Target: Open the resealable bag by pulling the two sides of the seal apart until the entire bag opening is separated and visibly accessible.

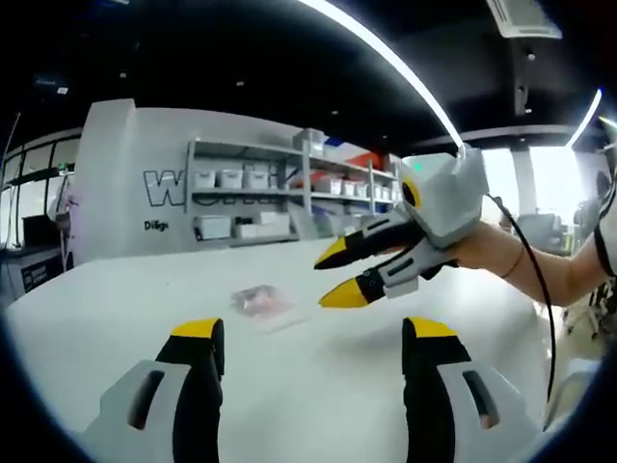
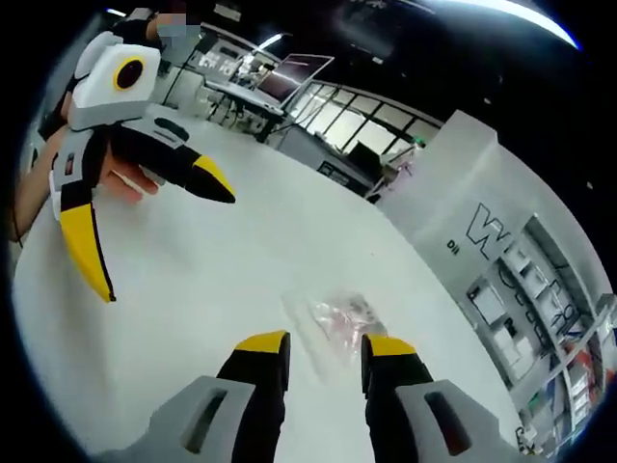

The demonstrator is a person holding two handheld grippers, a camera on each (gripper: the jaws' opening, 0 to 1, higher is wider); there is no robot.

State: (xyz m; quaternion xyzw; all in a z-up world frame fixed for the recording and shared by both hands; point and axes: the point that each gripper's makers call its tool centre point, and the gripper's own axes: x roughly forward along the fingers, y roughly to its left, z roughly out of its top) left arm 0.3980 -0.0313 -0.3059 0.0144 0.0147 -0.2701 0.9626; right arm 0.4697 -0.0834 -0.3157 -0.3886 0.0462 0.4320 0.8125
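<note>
A small clear resealable bag (image 1: pixel 262 302) with pinkish contents lies flat on the white table (image 1: pixel 116 299). In the left gripper view my left gripper (image 1: pixel 313 333) stands open, its yellow-tipped jaws wide apart, a short way in front of the bag. The right gripper (image 1: pixel 337 277) comes in from the right, held by a hand, and hovers open just above and to the right of the bag. In the right gripper view the bag (image 2: pixel 337 318) lies right ahead of my right gripper (image 2: pixel 326 345), whose jaws are apart. The left gripper (image 2: pixel 159 231) hangs open at the upper left.
The white table (image 2: pixel 222 280) spreads wide around the bag. Behind it stand a white wall with dark letters (image 1: pixel 164 188) and shelves with white bins (image 1: pixel 251 193). A cable (image 1: pixel 540 280) trails from the right gripper along the person's arm. Desks with a laptop (image 2: pixel 289 77) stand farther off.
</note>
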